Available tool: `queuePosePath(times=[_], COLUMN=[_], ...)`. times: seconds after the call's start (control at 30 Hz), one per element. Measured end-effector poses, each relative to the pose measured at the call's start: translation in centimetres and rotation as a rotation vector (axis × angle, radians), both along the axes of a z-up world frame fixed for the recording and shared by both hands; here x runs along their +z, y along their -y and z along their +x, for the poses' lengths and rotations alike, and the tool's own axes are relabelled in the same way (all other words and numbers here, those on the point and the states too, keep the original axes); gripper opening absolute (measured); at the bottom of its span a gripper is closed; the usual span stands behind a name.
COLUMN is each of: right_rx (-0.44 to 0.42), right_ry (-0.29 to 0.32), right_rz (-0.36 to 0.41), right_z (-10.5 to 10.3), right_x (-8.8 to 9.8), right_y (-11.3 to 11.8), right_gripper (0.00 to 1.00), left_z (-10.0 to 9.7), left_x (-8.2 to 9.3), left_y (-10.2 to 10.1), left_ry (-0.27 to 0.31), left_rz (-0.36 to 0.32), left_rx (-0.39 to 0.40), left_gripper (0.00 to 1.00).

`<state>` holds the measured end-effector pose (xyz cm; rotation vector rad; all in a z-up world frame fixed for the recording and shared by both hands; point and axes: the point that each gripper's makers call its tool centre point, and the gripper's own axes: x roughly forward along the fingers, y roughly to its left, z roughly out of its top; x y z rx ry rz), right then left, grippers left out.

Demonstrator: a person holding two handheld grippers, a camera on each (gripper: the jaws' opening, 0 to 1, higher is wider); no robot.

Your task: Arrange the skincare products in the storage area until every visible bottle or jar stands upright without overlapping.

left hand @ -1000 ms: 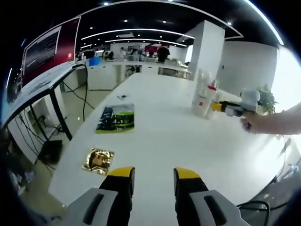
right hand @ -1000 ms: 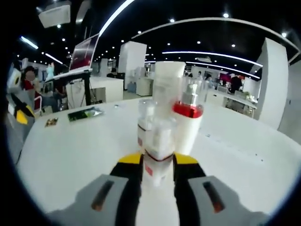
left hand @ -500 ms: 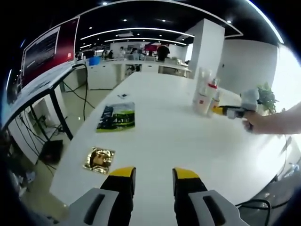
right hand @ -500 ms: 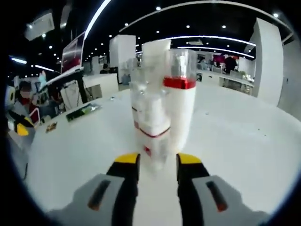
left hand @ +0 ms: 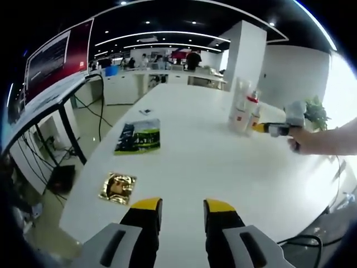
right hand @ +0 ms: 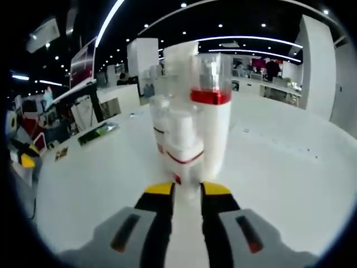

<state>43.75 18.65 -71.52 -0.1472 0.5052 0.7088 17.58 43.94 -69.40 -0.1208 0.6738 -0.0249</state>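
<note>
A cluster of upright skincare bottles [left hand: 242, 111] stands at the far right of the white table [left hand: 184, 162]. Up close I see a small clear-capped bottle [right hand: 181, 148], a taller white bottle with a red band [right hand: 212, 128] and a white tube [right hand: 178, 58] behind them. My right gripper [right hand: 188, 190] has its jaws drawn narrow, with the small bottle's foot right at the tips. Whether the jaws press on it is unclear. From the left gripper view, the right gripper [left hand: 258, 128] points at the cluster. My left gripper [left hand: 183, 207] hangs open and empty over the near table edge.
A green packet [left hand: 138, 138] and a gold foil packet [left hand: 117, 187] lie on the table's left side. A person's arm [left hand: 329, 142] reaches in from the right. A potted plant [left hand: 315, 114] stands behind it. Desks and a screen line the left.
The right gripper's jaws opened wider half a second ago and have now drawn closer together at the small bottle's foot. The left gripper has barely moved.
</note>
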Motion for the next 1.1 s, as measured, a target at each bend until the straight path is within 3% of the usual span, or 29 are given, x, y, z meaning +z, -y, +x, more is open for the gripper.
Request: queuePosePath(times=[0.4, 0.83, 1.0, 1.1], right_rx=[0.027, 0.018, -0.002, -0.017], right_ry=[0.021, 0.004, -0.027, -0.06], right_rz=[-0.025, -0.015, 0.013, 0.046], right_z=[0.9, 1.1, 0.2, -1.5], right_x=[0.3, 0.5, 0.5, 0.3], right_y=[-0.2, -0.4, -0.2, 0.2], right_gripper=[0.18, 0.19, 0.22, 0.26], left_z=[-0.2, -0.3, -0.3, -0.2], left_x=[-0.1, -0.3, -0.4, -0.4], left_y=[0.0, -0.1, -0.1, -0.1], left_ry=[-0.01, -0.019, -0.021, -0.02], left_rz=[0.001, 0.01, 0.008, 0.009], left_rx=[0.0, -0.005, -0.006, -0.006], left_gripper=[0.3, 0.29, 0.29, 0.29])
